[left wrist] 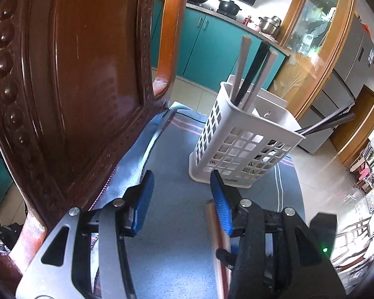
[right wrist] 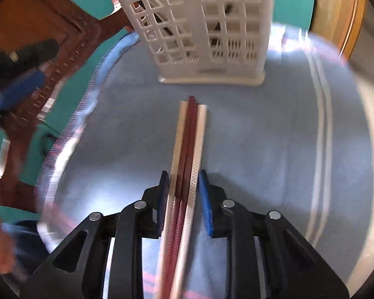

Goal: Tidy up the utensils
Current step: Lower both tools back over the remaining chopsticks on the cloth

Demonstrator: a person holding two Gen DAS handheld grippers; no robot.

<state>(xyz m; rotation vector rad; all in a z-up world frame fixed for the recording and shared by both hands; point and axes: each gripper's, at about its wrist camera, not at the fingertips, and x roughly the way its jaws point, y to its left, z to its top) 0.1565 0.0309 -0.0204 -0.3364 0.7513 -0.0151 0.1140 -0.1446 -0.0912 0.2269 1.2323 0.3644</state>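
White plastic holder [right wrist: 199, 27] with square holes on soft blue cloth [right wrist: 261, 137], right gripper [right wrist: 183, 191] squeezing long cream and dark red chopsticks [right wrist: 190, 137] just before it, left gripper [left wrist: 180, 194] spread wide, holding nothing.

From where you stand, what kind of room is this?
Most likely a home kitchen with a dining spot: teal cabinets carry pots on the counter, a fridge stands at right, and a white utensil basket sits on a cloth-covered table.
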